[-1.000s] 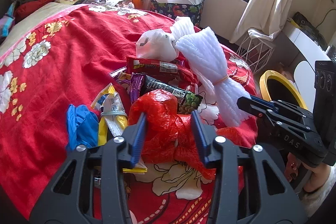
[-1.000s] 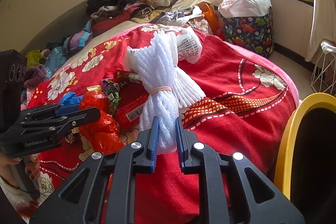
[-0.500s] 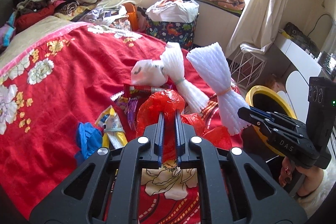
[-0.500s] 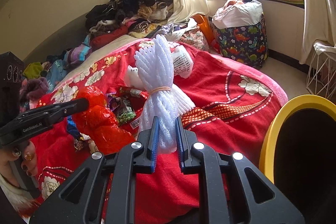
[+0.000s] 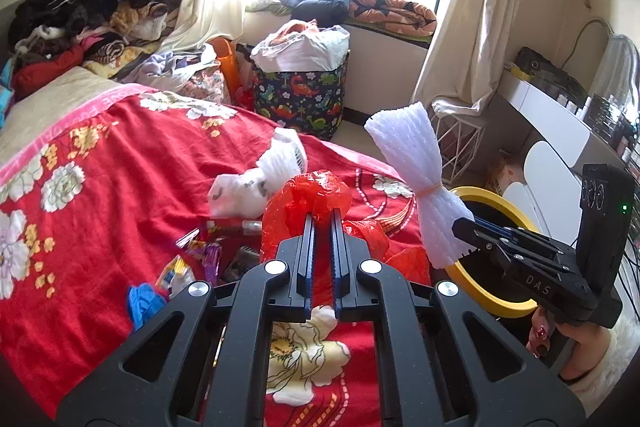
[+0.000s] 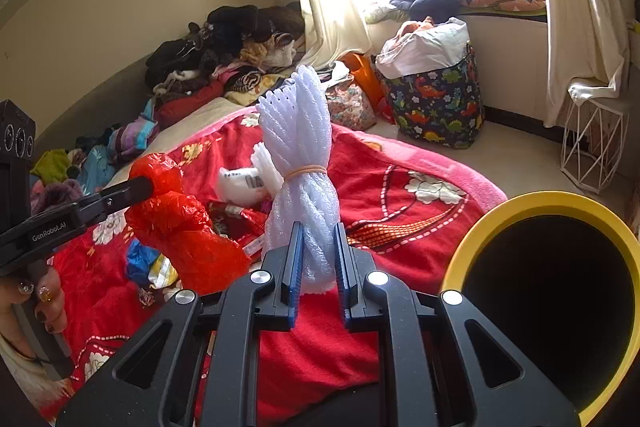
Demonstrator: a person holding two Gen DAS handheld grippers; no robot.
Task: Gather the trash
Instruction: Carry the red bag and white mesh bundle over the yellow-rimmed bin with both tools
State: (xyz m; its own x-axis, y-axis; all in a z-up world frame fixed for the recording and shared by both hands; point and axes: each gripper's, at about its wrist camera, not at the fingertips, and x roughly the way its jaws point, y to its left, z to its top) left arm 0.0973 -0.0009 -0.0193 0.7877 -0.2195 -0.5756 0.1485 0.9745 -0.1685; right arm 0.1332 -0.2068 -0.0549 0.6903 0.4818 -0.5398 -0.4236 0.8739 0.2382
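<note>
Left wrist view shows the left gripper (image 5: 322, 223) clamped tight on a crumpled red plastic bag (image 5: 316, 193), lifted off the red blanket (image 5: 100, 207); a second ago its fingers stood wide on either side of the bag as it lay on the bed. The right gripper (image 6: 318, 247) pinches the lower end of a white foam net bundle (image 6: 298, 147), tied with a rubber band (image 6: 306, 169). Its long axis runs nearly upright, fanned end up. Both bundles now sit higher and nearer the yellow-rimmed bin (image 6: 532, 199) than before. Wrappers (image 5: 212, 259) and a white bag (image 5: 256, 183) remain on the blanket.
</note>
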